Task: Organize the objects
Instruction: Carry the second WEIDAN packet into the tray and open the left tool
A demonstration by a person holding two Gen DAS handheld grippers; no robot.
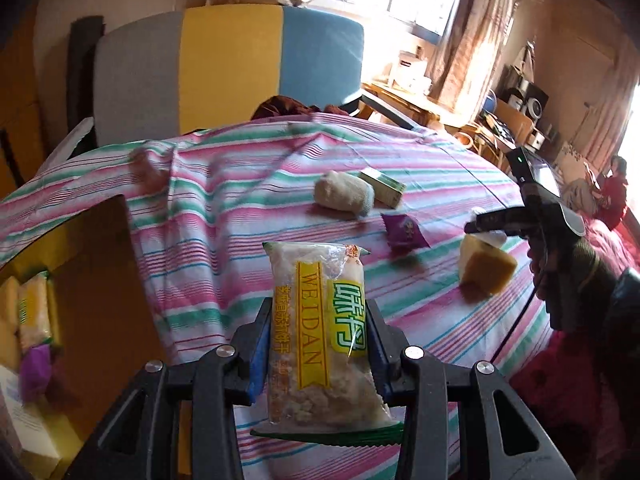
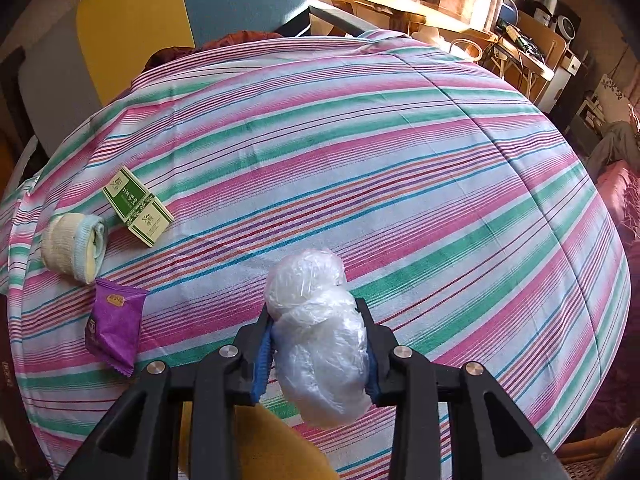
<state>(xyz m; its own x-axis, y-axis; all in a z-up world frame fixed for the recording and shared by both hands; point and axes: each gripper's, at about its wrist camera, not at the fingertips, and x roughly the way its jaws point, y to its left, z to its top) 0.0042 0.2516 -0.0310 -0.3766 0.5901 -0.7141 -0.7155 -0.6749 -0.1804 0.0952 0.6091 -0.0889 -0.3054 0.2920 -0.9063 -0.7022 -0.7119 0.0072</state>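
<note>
Snack packets and small household items are being sorted off a table covered in a pink, green and white striped cloth (image 2: pixel 360 128). The left hand-held gripper (image 1: pixel 318 344) is clamped on a clear cracker packet (image 1: pixel 316 332) with a yellow "WEIDAN" band, held upright above the near edge of the table; gripping it across its middle keeps the long, floppy wrapper from drooping. To the left, below the table edge, an open box (image 1: pixel 36 360) already contains similar yellow packets and a purple one, so the judgement is that this packet is headed there too. The right hand-held gripper (image 2: pixel 318 344) is closed around a crumpled wad of clear plastic (image 2: pixel 316 332), squeezed between the blue pads and lifted over the cloth; a firm pinch suits something so light and springy.

Lying on the cloth, near the far-left side in the right wrist view, are a rolled sock (image 2: pixel 74 248), a green and white carton (image 2: pixel 138 210) just beside it, and a purple snack sachet (image 2: pixel 112 328) a little nearer. A yellow sponge block (image 1: pixel 486 270) sits under the right tool in the left wrist view.

Behind the table stands a chair (image 1: pixel 228 68) in grey, yellow and blue panels. Bright sun comes through curtained windows, and cluttered desks and shelves line the far wall.
</note>
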